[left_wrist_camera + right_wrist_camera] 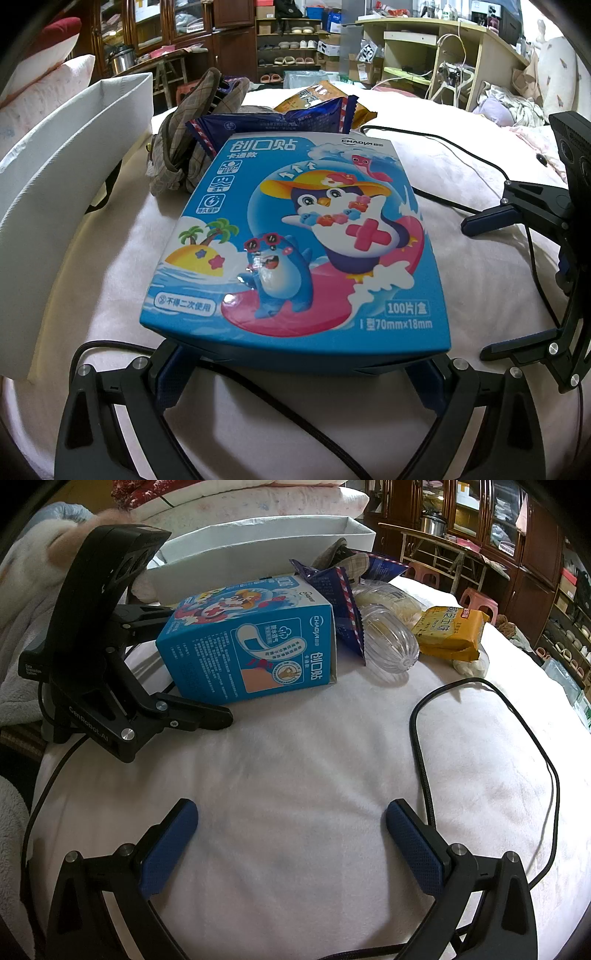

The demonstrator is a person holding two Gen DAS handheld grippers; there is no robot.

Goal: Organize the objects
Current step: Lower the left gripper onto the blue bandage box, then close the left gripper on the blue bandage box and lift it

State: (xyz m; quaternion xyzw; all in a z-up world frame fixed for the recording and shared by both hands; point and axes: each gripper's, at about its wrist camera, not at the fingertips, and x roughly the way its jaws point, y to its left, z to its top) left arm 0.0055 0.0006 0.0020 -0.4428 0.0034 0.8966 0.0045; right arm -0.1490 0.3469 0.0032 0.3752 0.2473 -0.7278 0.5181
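Note:
A blue band-aid box (295, 236) with cartoon penguins lies on the white bed cover. My left gripper (295, 360) has a blue pad against each side of the box's near end and is shut on it. In the right wrist view the same box (251, 646) sits between the left gripper's black fingers (199, 712). My right gripper (291, 812) hovers open over bare cover, well short of the box, with nothing between its pads. It also shows at the right edge of the left wrist view, the right gripper (476, 288) open.
A long white open box (74, 147) stands left of the band-aid box. Behind it lie a plaid cloth pouch (184, 147), a dark blue snack packet (343, 602), a clear ribbed plastic container (388, 642) and a yellow packet (450, 631). A black cable (421, 738) loops across the cover.

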